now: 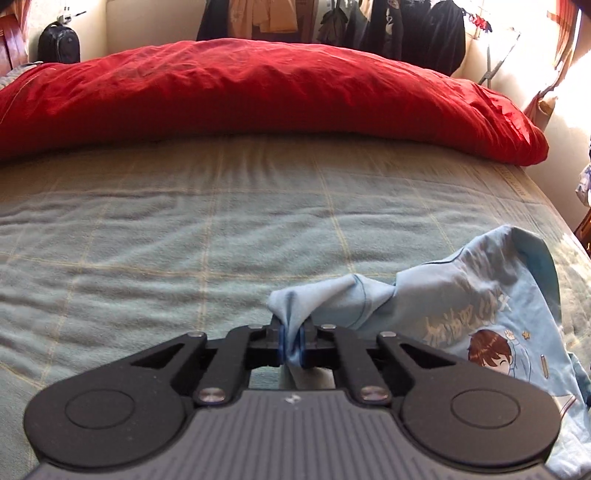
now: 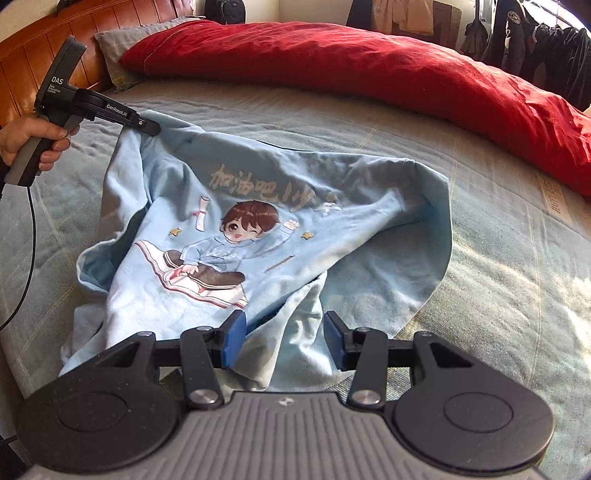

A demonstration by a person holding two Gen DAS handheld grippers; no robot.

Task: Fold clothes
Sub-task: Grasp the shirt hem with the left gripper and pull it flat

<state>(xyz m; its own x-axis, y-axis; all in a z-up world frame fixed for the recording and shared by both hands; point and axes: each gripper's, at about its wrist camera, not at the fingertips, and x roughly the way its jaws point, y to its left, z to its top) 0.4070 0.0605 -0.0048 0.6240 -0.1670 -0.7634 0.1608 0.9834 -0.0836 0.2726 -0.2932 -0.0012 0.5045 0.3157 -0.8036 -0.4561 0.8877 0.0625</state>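
Two grippers are working one light-blue sweatshirt (image 2: 280, 236), which is lying crumpled on the grey-green checked bed cover (image 2: 498, 266). The left gripper (image 1: 293, 341) is pinching a bunched corner of the cloth, its blue pads pressed together on the fold; from the right wrist view the same tool is holding that corner lifted at the far left, gripped by a person's hand (image 2: 27, 138). Its body is reading "DAS" with "Data Acquisition System" beneath, and "GenRobot.AI" along the arm. The right gripper (image 2: 284, 341) is hanging at the near hem, jaws spread, with a loose fold of cloth lying between the pads and not squeezed. The sweatshirt's print is showing a winking cartoon child sitting on a book, a scroll, small stars, and the grey characters "加油吧!少年". A red duvet (image 2: 369, 70) is lying across the far side of the bed; dark clothes (image 1: 413, 29) are hanging beyond.
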